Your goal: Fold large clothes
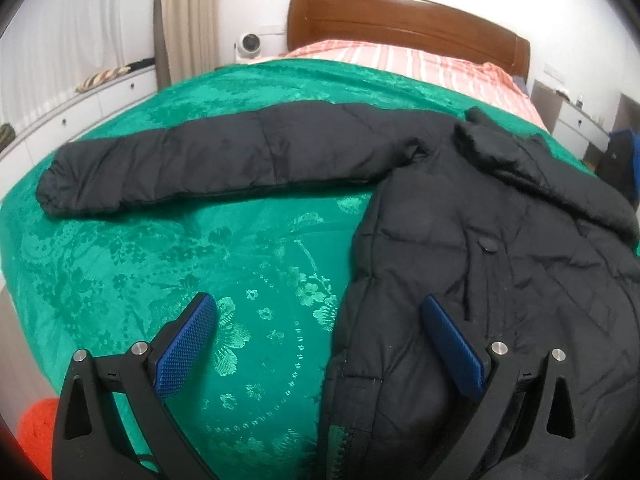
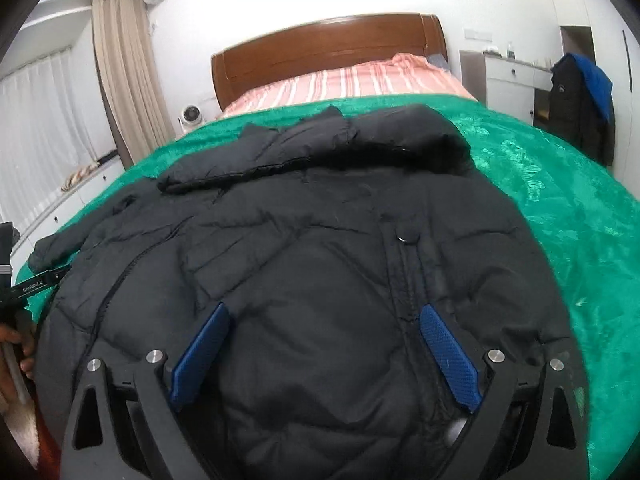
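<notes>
**Puffy Black Jacket Lay Spread, Both Grippers Wide and Empty**

While the black padded jacket [image 2: 320, 240] lay flat on the green blanket [image 1: 200, 260] covering the bed, neither tool had taken hold of it. Its quilted shell looked soft, bulky and probably light for its size, likely springy enough to puff back after a fold, and the smooth fabric seemed apt to slip between pads. A seam, hem or cuff would likely give a surer bite than the padded middle.

One sleeve [image 1: 180, 164] stretched straight out to the left across the blanket, well apart from the left gripper [image 1: 320, 340]. That gripper's jaws stood wide apart with nothing pinched; the jacket's side edge ran up between them, one blue pad [image 1: 184, 348] over bare blanket, the other over the jacket body.

The right gripper [image 2: 324, 352] hovered over the jacket's lower front, its jaws spread wide and gripping nothing, with the zipper line and a snap button [image 2: 406, 236] ahead of it. The other sleeve appeared folded across the chest, below the collar [image 2: 380, 136].
</notes>
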Tool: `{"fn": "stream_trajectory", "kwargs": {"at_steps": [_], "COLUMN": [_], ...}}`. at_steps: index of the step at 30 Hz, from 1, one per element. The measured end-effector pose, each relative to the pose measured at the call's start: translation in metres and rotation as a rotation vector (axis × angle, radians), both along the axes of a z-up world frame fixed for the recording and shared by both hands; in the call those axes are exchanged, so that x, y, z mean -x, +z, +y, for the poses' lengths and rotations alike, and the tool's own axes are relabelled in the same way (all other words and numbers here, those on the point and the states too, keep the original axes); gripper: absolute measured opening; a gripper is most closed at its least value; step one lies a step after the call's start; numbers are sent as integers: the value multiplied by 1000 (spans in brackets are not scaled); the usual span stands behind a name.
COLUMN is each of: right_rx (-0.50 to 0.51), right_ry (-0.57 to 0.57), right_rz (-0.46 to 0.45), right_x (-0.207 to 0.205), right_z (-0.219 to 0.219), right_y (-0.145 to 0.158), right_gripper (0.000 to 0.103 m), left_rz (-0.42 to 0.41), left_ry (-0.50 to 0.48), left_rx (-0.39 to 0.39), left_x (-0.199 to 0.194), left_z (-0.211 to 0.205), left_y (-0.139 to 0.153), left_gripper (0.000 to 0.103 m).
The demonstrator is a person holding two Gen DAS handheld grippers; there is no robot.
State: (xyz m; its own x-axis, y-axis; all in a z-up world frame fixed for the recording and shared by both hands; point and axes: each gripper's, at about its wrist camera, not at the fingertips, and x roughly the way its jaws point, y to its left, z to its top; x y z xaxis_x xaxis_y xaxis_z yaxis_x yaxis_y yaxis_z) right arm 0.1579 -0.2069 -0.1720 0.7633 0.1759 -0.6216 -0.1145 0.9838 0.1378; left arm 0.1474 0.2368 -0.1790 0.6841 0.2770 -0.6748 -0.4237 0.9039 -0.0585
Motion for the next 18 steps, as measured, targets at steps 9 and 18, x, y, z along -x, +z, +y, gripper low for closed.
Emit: {"fn": "stream_trajectory", "kwargs": {"at_steps": [9,18], "right_rx": [61,78], "right_ry": [10,6], "right_rz": [-13,-20], "right_x": [6,5], "right_z": [14,17], "right_y": [-9,-13], "right_gripper": [103,103], "left_rz": [7,10], "left_ry": [1,4], "left_rx": [-21,-9], "left_x": [0,-2], "left_z": [-4,-3], "left_y": [-7,-6], "left_gripper": [103,103]}}
